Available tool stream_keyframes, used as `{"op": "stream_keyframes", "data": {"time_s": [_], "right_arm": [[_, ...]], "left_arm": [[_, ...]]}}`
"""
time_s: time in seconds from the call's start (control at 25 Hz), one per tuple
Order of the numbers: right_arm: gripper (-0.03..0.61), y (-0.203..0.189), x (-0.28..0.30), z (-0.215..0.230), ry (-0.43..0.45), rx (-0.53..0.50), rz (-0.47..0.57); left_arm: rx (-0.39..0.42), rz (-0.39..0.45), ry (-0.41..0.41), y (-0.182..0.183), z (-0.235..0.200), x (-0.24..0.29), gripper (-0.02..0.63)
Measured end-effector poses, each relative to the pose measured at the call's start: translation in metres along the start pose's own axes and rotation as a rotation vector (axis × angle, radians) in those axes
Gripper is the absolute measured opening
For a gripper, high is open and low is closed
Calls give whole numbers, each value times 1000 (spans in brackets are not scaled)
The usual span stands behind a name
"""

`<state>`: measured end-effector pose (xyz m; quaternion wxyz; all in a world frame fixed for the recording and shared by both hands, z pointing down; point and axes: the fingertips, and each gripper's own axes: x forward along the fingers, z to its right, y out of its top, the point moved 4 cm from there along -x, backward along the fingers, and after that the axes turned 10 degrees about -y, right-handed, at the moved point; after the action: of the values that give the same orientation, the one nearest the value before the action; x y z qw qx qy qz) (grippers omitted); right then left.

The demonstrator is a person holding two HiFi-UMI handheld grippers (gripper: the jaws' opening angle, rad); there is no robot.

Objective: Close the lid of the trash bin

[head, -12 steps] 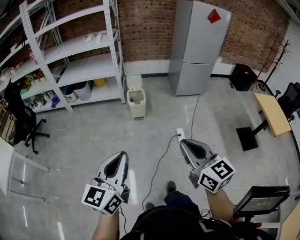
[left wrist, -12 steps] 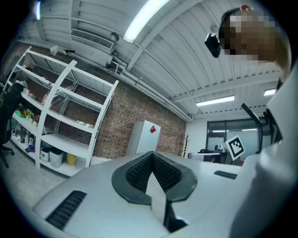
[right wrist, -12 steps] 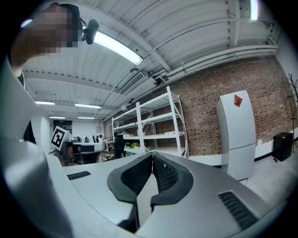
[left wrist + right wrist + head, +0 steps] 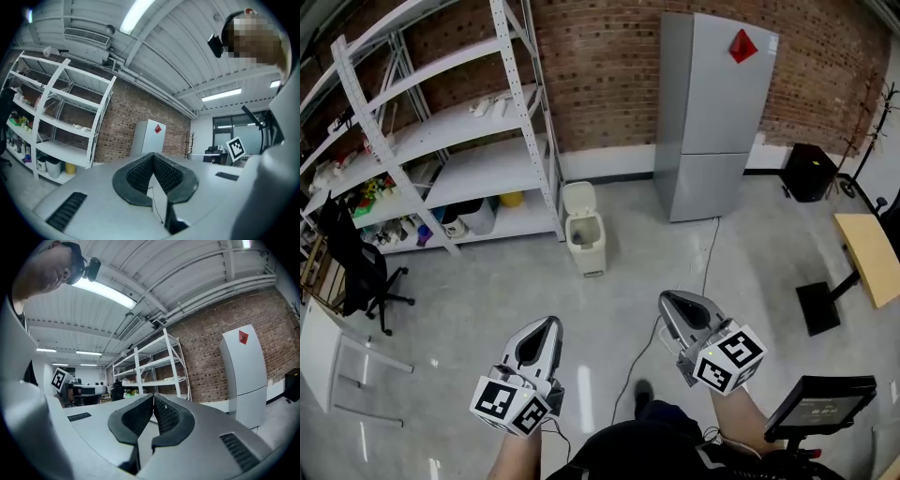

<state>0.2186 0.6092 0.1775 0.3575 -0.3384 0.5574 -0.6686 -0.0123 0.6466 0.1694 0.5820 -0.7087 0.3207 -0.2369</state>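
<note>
A small cream trash bin stands on the floor by the shelf's right post, its lid tipped up and open. My left gripper is held low at the bottom left, far short of the bin, jaws shut and empty. My right gripper is at the bottom right, also shut with nothing in it. In the left gripper view the left gripper points up at the ceiling; the right gripper view shows the right gripper the same way. The bin shows in neither gripper view.
White metal shelving with boxes and bottles fills the left. A grey fridge stands against the brick wall right of the bin. A black office chair is at left, a cable runs over the floor, a wooden desk at right.
The head view has moved forward: the bin, shelf and fridge sit lower and larger in frame. Both grippers stay shut and have dropped slightly lower in view.
</note>
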Motion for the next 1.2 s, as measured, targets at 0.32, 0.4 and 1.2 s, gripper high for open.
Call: {"op": "stream_keyframes", "data": {"time_s": [0.32, 0.4, 1.2], "right_arm": [[9, 26, 74, 92, 52, 13, 13], [9, 24, 93, 105, 54, 27, 10], [9, 42, 332, 146, -27, -1, -27]], "left_arm": [[31, -20, 57, 19, -38, 102, -5], [37, -30, 64, 20, -50, 117, -5], [-7, 25, 1, 47, -286, 226, -5]]}}
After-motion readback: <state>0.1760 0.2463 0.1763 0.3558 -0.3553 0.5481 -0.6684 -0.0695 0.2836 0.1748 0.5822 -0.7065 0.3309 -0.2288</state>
